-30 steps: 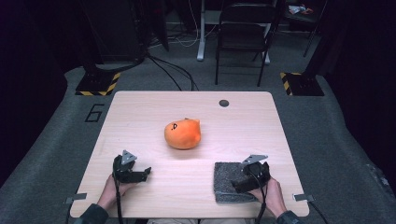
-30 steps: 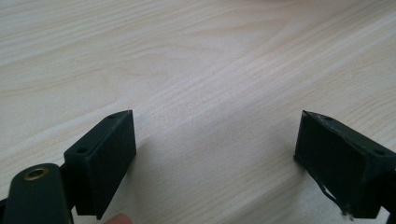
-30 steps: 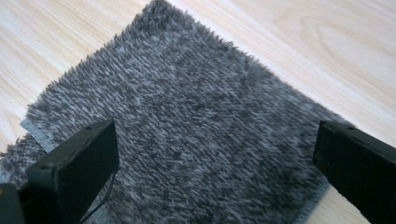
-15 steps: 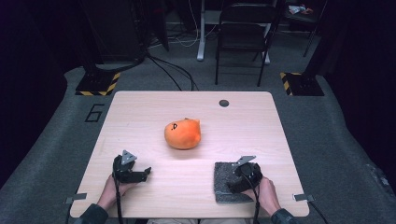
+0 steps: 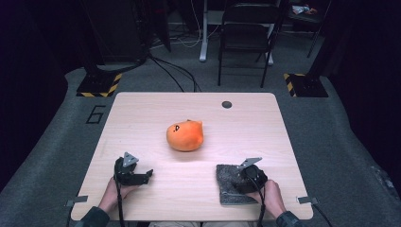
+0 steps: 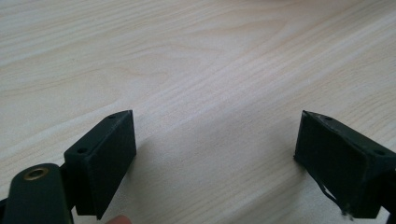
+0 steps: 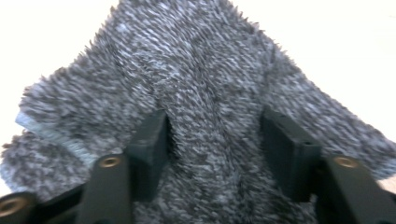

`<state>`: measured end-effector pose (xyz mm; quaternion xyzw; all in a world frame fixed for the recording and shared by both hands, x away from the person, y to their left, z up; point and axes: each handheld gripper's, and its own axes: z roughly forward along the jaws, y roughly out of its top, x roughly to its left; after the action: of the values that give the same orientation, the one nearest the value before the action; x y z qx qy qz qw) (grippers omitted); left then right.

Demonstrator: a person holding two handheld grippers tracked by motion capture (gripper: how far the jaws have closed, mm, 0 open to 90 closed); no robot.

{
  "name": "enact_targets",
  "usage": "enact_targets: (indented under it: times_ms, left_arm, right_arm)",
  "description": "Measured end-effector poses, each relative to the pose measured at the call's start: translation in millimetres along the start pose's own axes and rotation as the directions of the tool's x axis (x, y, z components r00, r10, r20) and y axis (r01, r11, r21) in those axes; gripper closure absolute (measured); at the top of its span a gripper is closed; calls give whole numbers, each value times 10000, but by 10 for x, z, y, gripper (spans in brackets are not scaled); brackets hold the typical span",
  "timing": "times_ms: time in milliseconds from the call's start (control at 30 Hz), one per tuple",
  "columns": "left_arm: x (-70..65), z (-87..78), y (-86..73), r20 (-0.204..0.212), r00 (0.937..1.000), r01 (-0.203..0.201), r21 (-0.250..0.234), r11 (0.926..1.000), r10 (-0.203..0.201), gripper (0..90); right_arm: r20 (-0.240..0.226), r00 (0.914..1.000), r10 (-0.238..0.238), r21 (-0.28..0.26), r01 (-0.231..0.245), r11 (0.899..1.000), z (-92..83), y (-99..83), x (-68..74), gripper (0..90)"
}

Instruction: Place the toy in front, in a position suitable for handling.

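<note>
Since a second earlier, the right gripper (image 5: 247, 182) had shifted slightly leftward onto the one fuzzy grey speckled cloth (image 5: 228, 180), and its jaws had just been closing, bunching a ridge of the pile between them, clenched on it as the right gripper view showed. That cloth (image 7: 205, 93) lay at about five o'clock on the one pale wooden table (image 5: 142, 118), near its front edge. One left gripper (image 5: 142, 177) rested at seven o'clock, its jaws spread wide over bare wood with nothing between them. One round orange plush toy (image 5: 185, 135) with a small face sat near the table's centre, well apart from both grippers. One small dark round plug (image 5: 227, 104) sat at one o'clock.
</note>
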<state>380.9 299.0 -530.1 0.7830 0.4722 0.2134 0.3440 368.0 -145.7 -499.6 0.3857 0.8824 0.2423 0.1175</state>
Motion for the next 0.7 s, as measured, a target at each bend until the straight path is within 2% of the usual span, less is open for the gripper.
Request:
enact_targets:
  times_ms: [167, 267, 467, 700]
  left_arm:
    - [0, 0, 0, -1, 10000, -1, 1, 10000, 1, 122]
    - [0, 0, 0, -2, 10000, -2, 4, 10000, 2, 122]
    - [0, 0, 0, 0, 10000, 0, 1, 10000, 0, 122]
    - [0, 0, 0, 0, 10000, 1, 3, 10000, -1, 123]
  right_arm:
    - [158, 9998, 120, -41, -119, 9999, -23, -5, -15, 640]
    - [272, 9996, 60, -97, -57, 9999, -32, -8, -10, 707]
    - [145, 9998, 144, -126, -142, 9998, -67, 3, -8, 739]
    - [277, 9993, 232, -581, -216, 9981, -181, 33, -35, 739]
